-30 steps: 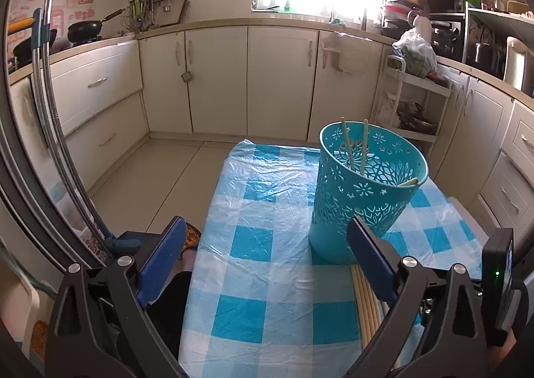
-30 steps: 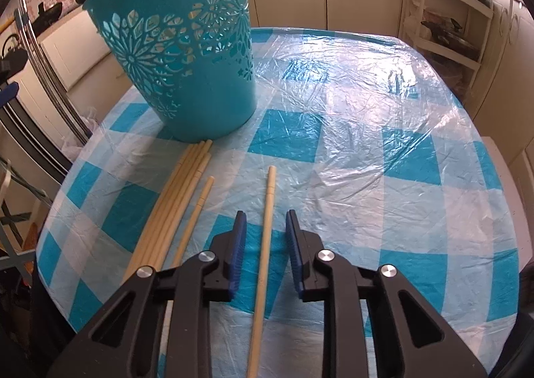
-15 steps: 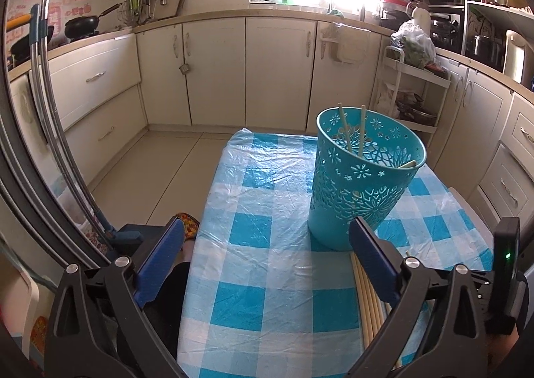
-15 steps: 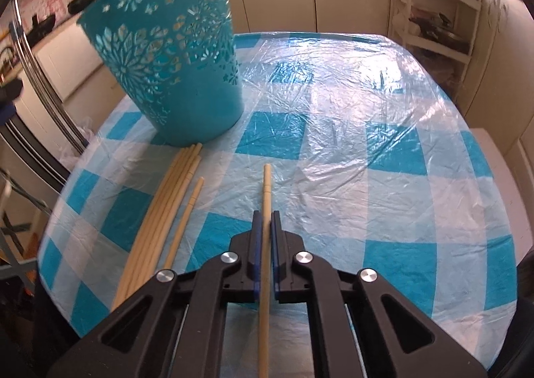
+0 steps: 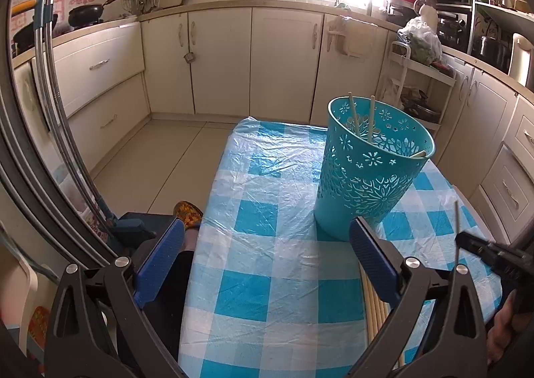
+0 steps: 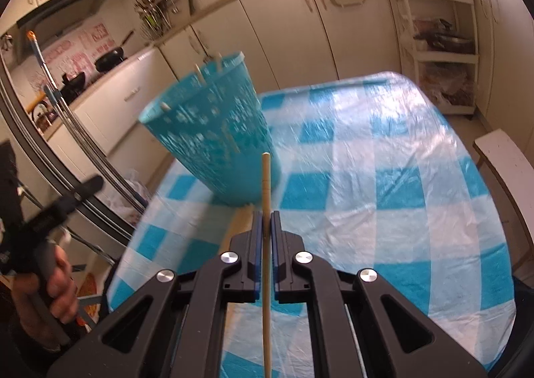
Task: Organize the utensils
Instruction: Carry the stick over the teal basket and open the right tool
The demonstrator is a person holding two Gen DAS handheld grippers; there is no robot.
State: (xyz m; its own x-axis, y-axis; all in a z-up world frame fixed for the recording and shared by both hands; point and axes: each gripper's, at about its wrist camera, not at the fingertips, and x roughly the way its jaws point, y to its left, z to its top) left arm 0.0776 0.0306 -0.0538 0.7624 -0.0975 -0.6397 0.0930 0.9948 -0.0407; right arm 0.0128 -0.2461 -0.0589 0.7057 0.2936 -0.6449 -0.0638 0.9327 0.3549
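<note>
The right gripper (image 6: 264, 227) is pinching one chopstick (image 6: 265, 184) just short of the blue basket (image 6: 213, 131), risking a swivel that misses its rim, while the left gripper (image 5: 267, 254) is gaping empty.

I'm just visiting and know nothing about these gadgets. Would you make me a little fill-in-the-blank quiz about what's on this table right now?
1. The right gripper is shut on a single wooden ____.
2. The colour of the cut-out basket standing on the checked tablecloth is ____.
3. The left gripper has its jaws ____ and holds nothing.
4. More chopsticks lie on the cloth, while a few stand inside the ____.

Missing words: chopstick; blue; open; basket
</note>
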